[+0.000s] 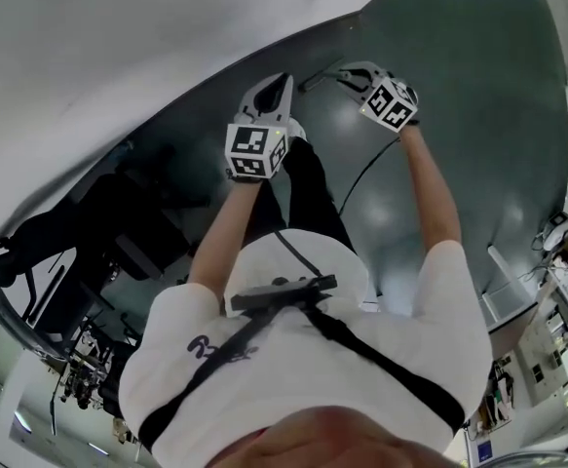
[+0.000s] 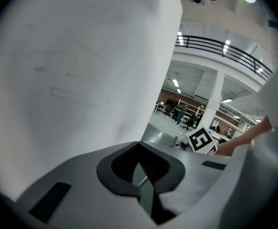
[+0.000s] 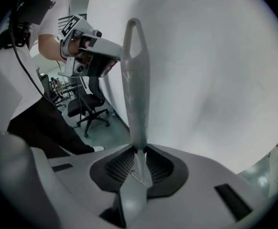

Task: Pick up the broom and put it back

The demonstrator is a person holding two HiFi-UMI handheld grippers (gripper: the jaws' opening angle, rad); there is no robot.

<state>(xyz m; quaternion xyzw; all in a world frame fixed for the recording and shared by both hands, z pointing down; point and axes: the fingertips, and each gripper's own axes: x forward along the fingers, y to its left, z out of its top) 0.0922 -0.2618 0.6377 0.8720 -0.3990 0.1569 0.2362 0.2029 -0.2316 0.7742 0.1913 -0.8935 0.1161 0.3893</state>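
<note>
The broom shows only as a grey handle with a hanging loop at its top end. It stands up against the white wall. My right gripper is shut on this handle just below its flared part. In the head view the right gripper reaches toward the wall's foot, and the handle is a thin dark line beside it. My left gripper is held close to the left of it. Its jaws meet at the tips with nothing between them. The broom's head is hidden.
The white wall meets a dark grey floor. A black office chair stands behind the person's legs. Desks and dark equipment are at the left, shelves at the right. A cable hangs from the right gripper.
</note>
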